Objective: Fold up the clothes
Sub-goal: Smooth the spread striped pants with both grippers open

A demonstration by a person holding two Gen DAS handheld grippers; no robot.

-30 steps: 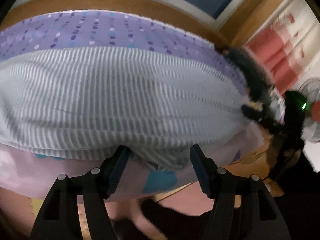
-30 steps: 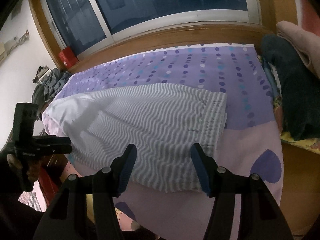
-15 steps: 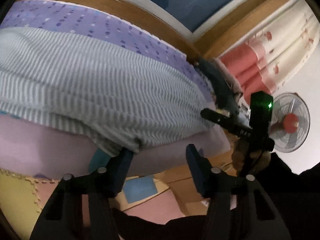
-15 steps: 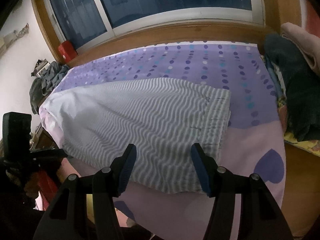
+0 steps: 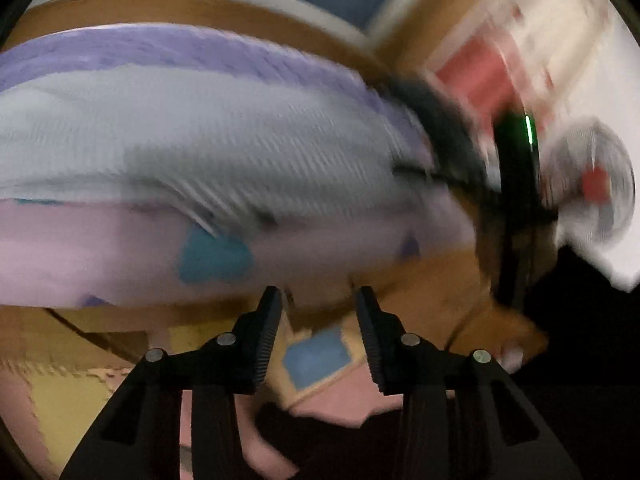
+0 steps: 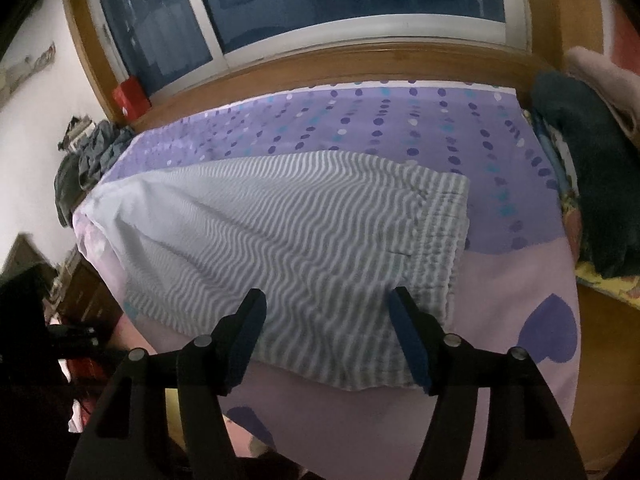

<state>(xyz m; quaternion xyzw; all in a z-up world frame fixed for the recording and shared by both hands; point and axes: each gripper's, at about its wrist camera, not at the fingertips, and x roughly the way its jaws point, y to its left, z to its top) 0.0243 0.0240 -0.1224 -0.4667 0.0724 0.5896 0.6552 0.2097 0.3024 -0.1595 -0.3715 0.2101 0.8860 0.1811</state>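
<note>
**Striped garment flat on the bed, both hand-held grippers empty**

We read the striped garment (image 6: 304,240) as light, soft cotton: wavy grey-and-white cloth, limp, no stiffness, likely to sag and drag wherever it is lifted by one point only. Not slippery, not fragile. The gathered waistband (image 6: 440,236) at its right end looks thicker and should give the surest bite; the opposite, paler end reaches the bed's left edge. For a fold we would take hold at corners or along a hem, pinching both layers.

The garment lies spread on the bed (image 6: 520,288), on the purple dotted sheet, long axis running left to right, near edge close to the bed's front.

Right hand-held gripper (image 6: 328,336): jaws wide and just opened further, nothing between the pads. It hovers over the garment's near edge, toward the waistband end; whether the tips touch cloth we cannot tell.

Left hand-held gripper (image 5: 318,332): view badly blurred. Jaws have just been closing to a middling gap, with nothing between them. It sits off the bed's near edge, above the coloured floor mats (image 5: 320,356), the garment (image 5: 200,148) lying farther off and clear of the tips.
</note>
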